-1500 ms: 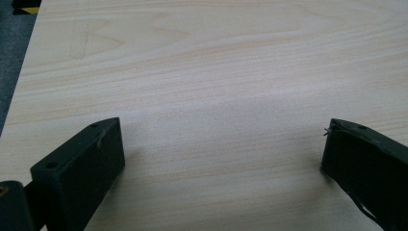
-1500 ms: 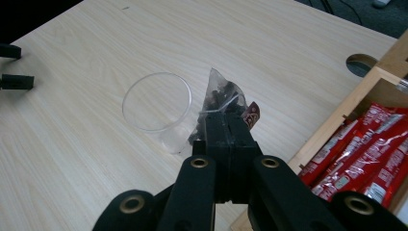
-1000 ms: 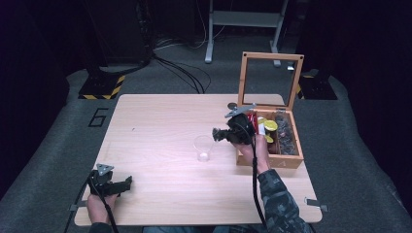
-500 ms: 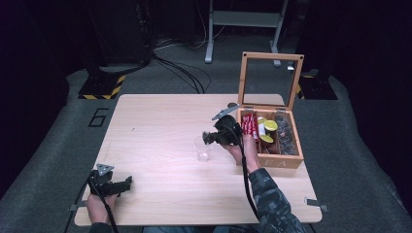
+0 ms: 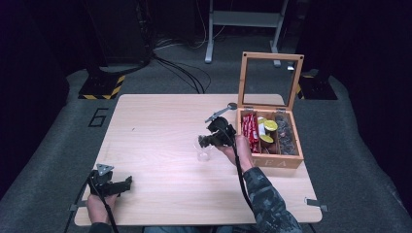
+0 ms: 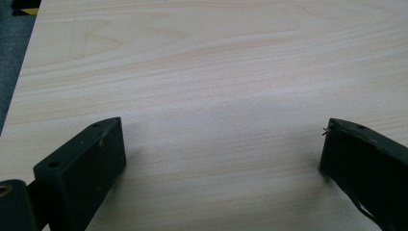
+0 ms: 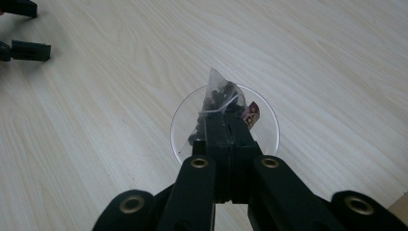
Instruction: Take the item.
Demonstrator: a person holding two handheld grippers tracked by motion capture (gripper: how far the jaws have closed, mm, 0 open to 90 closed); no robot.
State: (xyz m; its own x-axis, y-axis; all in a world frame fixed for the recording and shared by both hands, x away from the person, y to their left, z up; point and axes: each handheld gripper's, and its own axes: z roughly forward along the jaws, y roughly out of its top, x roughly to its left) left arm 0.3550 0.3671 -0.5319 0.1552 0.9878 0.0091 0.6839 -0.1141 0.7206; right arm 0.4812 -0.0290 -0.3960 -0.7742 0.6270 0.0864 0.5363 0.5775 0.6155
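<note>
A: Tea bag [image 7: 219, 96], pyramid type with dark leaves, pinched at the tip of the right gripper [image 7: 226, 120], jaws pressed together on it.
B: Where, relative to the clear plastic cup [image 7: 263, 126]?
A: Right over its mouth, its small tag hanging at the cup's rim. Cannot tell if it touches the cup.
B: Cup location?
A: On the wooden table [image 5: 155, 121], just beside the wooden tea box [image 5: 277, 158], whose glass lid stands open.
B: Left gripper [image 5: 127, 183]?
A: Well apart from the cup, at the table's near left corner, jaws wide apart, nothing between them, only bare wood.
</note>
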